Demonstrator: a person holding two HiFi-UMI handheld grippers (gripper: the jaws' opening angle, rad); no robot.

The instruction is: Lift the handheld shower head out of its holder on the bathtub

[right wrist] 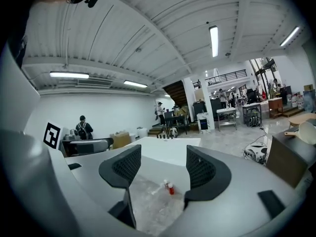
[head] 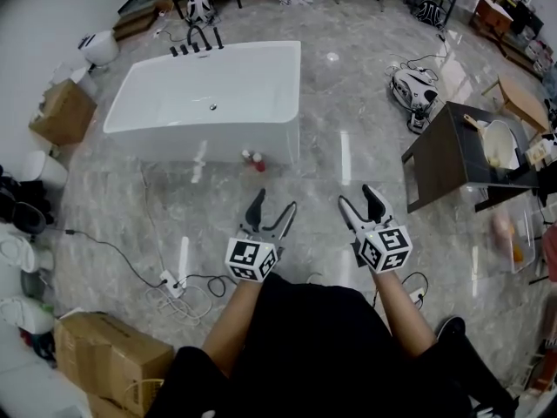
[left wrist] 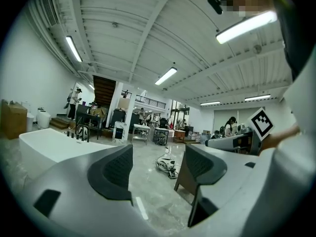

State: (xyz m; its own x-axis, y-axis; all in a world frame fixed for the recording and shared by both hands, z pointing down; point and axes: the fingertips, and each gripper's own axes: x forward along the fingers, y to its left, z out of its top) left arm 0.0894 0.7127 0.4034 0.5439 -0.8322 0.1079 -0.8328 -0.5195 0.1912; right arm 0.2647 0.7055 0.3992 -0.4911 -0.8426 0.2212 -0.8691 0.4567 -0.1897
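You hold both grippers side by side in front of you, over the marble floor (head: 348,111) and well short of the tub (head: 200,142). The left gripper (head: 275,201) has its jaws spread wide with nothing between them; its own view (left wrist: 157,169) shows only floor past the pads, with the tub (left wrist: 44,144) off to the left. The right gripper (head: 358,196) is spread just as wide and also empty; through its jaws (right wrist: 160,169) you see the tub's near end (right wrist: 163,149) and two small red-capped bottles (right wrist: 169,187) on the floor just beside it. The shower head is among the black fittings (head: 196,40) on the tub's far rim; they are too small to tell apart. A dark table (head: 444,159) stands to your right.
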